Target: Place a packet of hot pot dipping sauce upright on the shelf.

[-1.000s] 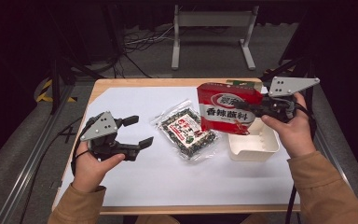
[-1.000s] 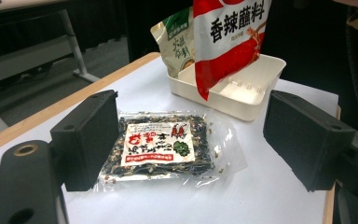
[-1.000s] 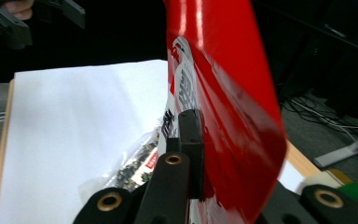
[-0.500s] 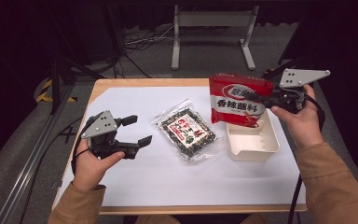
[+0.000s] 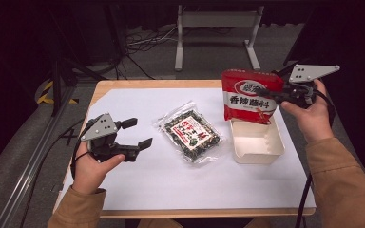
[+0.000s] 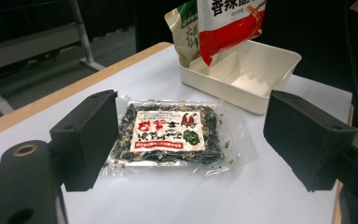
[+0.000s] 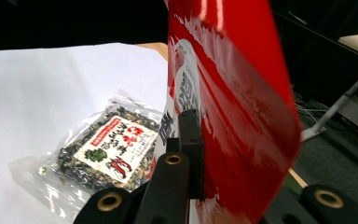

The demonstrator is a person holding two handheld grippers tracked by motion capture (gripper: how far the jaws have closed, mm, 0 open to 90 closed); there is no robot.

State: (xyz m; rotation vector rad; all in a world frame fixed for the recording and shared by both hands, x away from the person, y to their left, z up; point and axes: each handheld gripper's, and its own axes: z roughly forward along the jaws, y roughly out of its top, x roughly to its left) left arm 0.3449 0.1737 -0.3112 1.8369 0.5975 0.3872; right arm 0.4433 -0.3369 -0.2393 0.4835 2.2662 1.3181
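Observation:
My right gripper (image 5: 272,94) is shut on the edge of a red snack bag (image 5: 249,95), holding it upright above the far end of a white tray (image 5: 261,153). The right gripper view has the red bag (image 7: 242,116) pinched against a black fingertip (image 7: 190,140). My left gripper (image 5: 138,132) hovers open over the left of the table with nothing between its fingers. A clear packet of dark dried food with a red-and-white label (image 5: 191,134) lies flat mid-table, and in the left gripper view that packet (image 6: 168,133) sits just beyond the open jaws (image 6: 189,135).
White paper (image 5: 171,180) covers the wooden table. In the left gripper view the white tray (image 6: 242,95) has inner dividers, and a second pale bag (image 6: 186,28) stands behind the red bag (image 6: 228,23). A metal stand (image 5: 216,19) and cables lie on the floor beyond the table.
My right gripper has carried the red bag to the right, from over the tray's near-left corner to its far end. My left gripper has stayed put.

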